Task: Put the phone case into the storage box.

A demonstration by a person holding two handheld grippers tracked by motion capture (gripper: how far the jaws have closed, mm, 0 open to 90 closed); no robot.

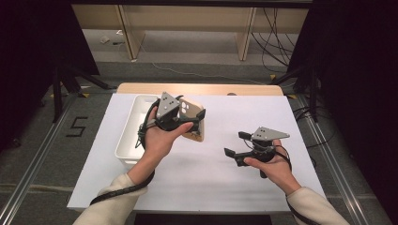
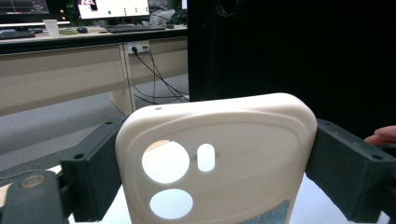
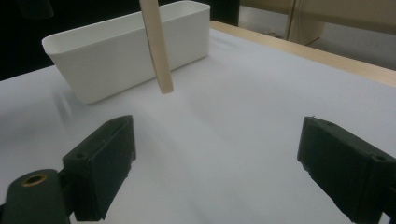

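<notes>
A cream phone case with round camera cut-outs stands upright between my left gripper's two black jaws, which press on its two long edges. From above, the left gripper holds the case raised over the table, just right of the white bin. My right gripper hovers low over the white sheet right of centre, its jaws wide apart with nothing between them. The right gripper view shows that gripper over bare sheet, the case edge-on ahead and the bin behind it.
The table is covered by a white sheet, with a wooden strip showing along its far edge. The long white bin stands at the left. A person's hand carries each gripper. Floor, cables and desk legs lie beyond the table.
</notes>
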